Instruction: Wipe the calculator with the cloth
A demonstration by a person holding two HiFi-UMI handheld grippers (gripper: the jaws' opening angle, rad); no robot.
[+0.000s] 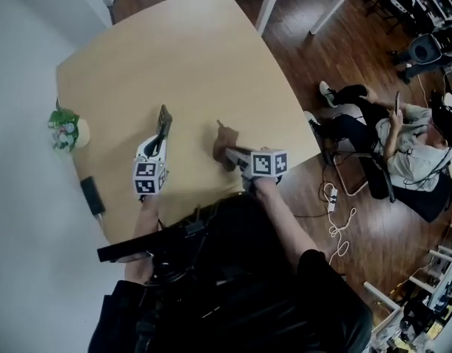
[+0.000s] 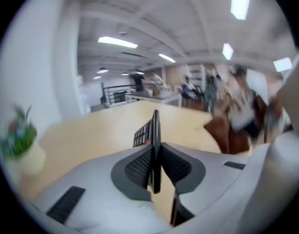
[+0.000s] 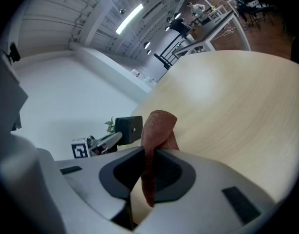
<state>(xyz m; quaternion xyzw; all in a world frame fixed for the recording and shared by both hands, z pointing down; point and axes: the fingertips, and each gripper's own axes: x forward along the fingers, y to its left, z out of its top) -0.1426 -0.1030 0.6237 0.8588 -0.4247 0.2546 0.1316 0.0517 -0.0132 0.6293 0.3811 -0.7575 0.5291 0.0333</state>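
My left gripper (image 1: 158, 144) is shut on the black calculator (image 1: 163, 123) and holds it on edge above the light wooden table (image 1: 189, 57). In the left gripper view the calculator (image 2: 153, 135) stands thin and upright between the pads of the gripper (image 2: 156, 167), its keys facing left. My right gripper (image 1: 230, 155) is shut on a brown cloth (image 1: 224, 142), just right of the calculator. In the right gripper view the cloth (image 3: 157, 130) bunches up out of the shut jaws of the gripper (image 3: 150, 172). The calculator (image 3: 129, 129) and the left gripper (image 3: 103, 143) show beyond it to the left.
A small potted plant (image 1: 65, 129) stands near the table's left edge, and a flat black object (image 1: 92, 195) lies at the near left edge. A seated person (image 1: 403, 138) is off to the right. A cable (image 1: 336, 219) lies on the wooden floor.
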